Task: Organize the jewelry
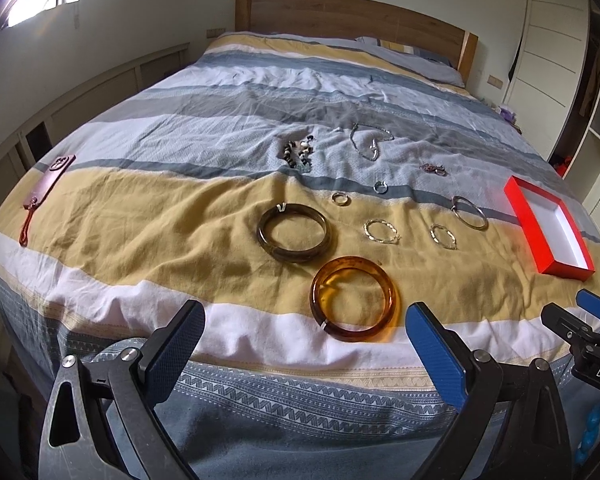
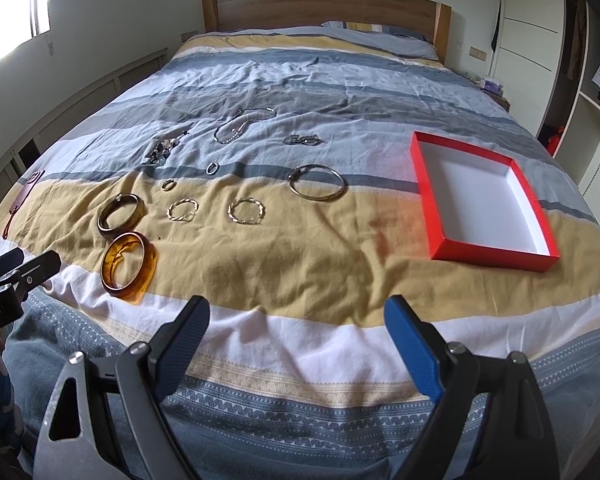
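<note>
Both grippers hang at the foot of the bed, fingers spread wide and holding nothing, so sorting looks unstarted. Just ahead of the left gripper lies the amber bangle, the dark bangle beyond it. Ahead and right of the right gripper waits the empty red box, likely the jewelry's destination. Farther out, thin hoops and chains dot the striped bedspread, ending at a wooden headboard.

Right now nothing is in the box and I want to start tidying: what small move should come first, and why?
Probably ease the open left gripper forward onto the amber bangle: it lies nearest, just ahead of the fingers, and the red box sits empty.
</note>
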Available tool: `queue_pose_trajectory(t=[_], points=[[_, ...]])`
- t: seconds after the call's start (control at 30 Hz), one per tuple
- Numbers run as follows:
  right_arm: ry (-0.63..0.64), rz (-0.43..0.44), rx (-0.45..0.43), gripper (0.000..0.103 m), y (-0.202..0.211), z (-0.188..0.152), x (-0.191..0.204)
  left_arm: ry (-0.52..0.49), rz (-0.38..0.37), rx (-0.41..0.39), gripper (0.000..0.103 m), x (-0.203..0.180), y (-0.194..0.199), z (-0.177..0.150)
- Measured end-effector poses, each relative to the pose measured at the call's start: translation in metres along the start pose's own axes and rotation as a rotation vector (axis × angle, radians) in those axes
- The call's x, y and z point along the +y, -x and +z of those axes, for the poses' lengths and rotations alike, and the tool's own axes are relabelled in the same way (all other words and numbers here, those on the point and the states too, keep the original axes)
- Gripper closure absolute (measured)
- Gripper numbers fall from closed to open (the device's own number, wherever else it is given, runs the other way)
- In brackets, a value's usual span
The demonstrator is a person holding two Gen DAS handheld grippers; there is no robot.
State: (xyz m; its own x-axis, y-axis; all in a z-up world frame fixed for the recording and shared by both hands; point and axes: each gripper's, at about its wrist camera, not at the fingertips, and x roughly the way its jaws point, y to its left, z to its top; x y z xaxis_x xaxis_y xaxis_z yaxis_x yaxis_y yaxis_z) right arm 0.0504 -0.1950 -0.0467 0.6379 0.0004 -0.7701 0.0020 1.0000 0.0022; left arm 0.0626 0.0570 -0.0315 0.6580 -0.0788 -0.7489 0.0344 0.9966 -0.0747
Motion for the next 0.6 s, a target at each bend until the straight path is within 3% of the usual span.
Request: queue_pose_trajectory(t=[0.33,0.6], points=[[0.011,0.013,0.021,0.014,-0.012,-0.002,0.0,0.035,-0.02,0.08,0.028,0.01,-0.027,-0.002],[0.021,0.025,0.033,0.015,-0.022,-0.001,-0.002,0.07,-0.036,0.15,0.035,0.012,-0.054,0.002]])
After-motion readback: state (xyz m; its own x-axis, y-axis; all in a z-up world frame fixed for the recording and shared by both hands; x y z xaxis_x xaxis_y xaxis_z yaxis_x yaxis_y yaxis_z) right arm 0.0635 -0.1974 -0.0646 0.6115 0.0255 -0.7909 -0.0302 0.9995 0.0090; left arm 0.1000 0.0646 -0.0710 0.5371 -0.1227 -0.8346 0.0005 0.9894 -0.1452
